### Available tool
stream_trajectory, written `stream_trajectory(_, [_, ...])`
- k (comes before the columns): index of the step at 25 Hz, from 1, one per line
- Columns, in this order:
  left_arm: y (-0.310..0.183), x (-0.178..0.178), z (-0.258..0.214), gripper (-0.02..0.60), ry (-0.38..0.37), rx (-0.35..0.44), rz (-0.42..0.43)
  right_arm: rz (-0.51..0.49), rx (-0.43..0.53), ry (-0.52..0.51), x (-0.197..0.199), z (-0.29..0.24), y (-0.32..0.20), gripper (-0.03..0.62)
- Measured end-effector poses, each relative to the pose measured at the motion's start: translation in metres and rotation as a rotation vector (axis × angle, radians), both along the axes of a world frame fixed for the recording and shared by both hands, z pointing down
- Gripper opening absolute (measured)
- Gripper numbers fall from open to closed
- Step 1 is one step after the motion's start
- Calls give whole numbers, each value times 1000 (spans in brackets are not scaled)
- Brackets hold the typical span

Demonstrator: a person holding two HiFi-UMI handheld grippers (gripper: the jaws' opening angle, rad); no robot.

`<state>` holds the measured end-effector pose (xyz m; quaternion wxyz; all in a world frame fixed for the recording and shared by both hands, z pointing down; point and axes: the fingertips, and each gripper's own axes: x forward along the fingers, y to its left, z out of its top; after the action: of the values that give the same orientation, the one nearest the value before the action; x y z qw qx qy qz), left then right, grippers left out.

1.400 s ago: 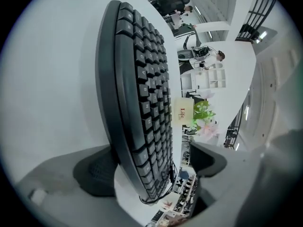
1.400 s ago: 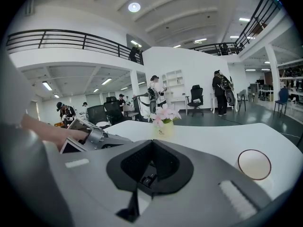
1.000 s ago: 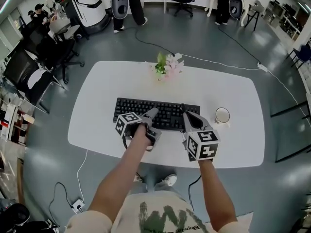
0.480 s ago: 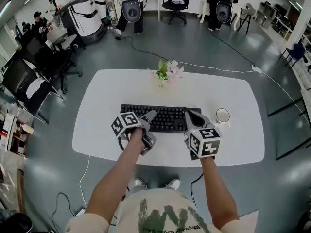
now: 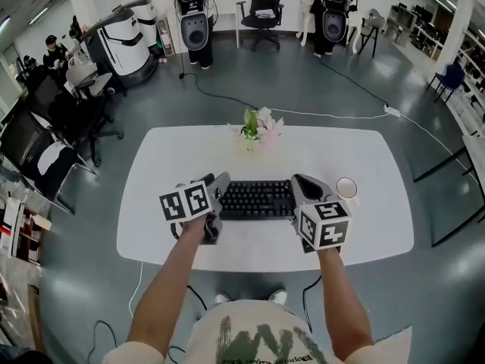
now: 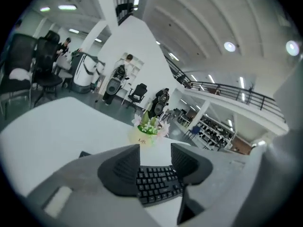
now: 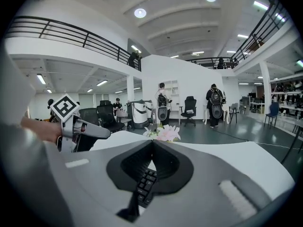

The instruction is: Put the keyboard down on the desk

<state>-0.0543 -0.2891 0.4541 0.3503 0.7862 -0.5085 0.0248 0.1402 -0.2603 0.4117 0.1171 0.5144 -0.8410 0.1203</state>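
The black keyboard [image 5: 256,199] lies flat on the white desk [image 5: 364,226], in front of me. My left gripper [image 5: 219,185] hovers over its left end. Its jaws are closing, and a gap remains between them [image 6: 156,149]. The keys [image 6: 158,183] show beyond that gap and the pads touch nothing. My right gripper [image 5: 298,183] sits over the keyboard's right end. Its fingertips meet [image 7: 152,143], and only the desk and a strip of keyboard [image 7: 144,186] show below them.
A small pot of pink and white flowers [image 5: 258,125] stands at the desk's far edge. A white cup [image 5: 346,187] is to the right of the keyboard. Office chairs [image 5: 57,127], white machines [image 5: 125,40] and people stand on the grey floor around the desk.
My left gripper has slid left from over the keys to the keyboard's left end. The right gripper has stayed at the right end. The keyboard rests flat on the desk.
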Motion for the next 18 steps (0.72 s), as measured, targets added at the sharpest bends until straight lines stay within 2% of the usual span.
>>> stream_trajectory(2, [1,-5,-13,212,-79,73,24,2,13,1,0,-7,0,-2])
stream_trajectory(6, [9,-13,-32,182,-134,174,33,7,48,-2,-3,-21,1,-2])
stream_trajectory(8, [16,-14,-38,158,-187,212,51,4,59,-3,-6,-25,3,-2])
stream_trajectory(12, [21,-18,-41,88,-264,236,78,4,85,-4,-10,-29,4,-2])
stream_trajectory(15, [22,-25,-46,3,-329,268,64,14,101,-3,-9,-31,5,-2])
stream_trajectory(18, [22,-27,-50,3,-331,286,59,21,109,-7,-6,-34,6,-3])
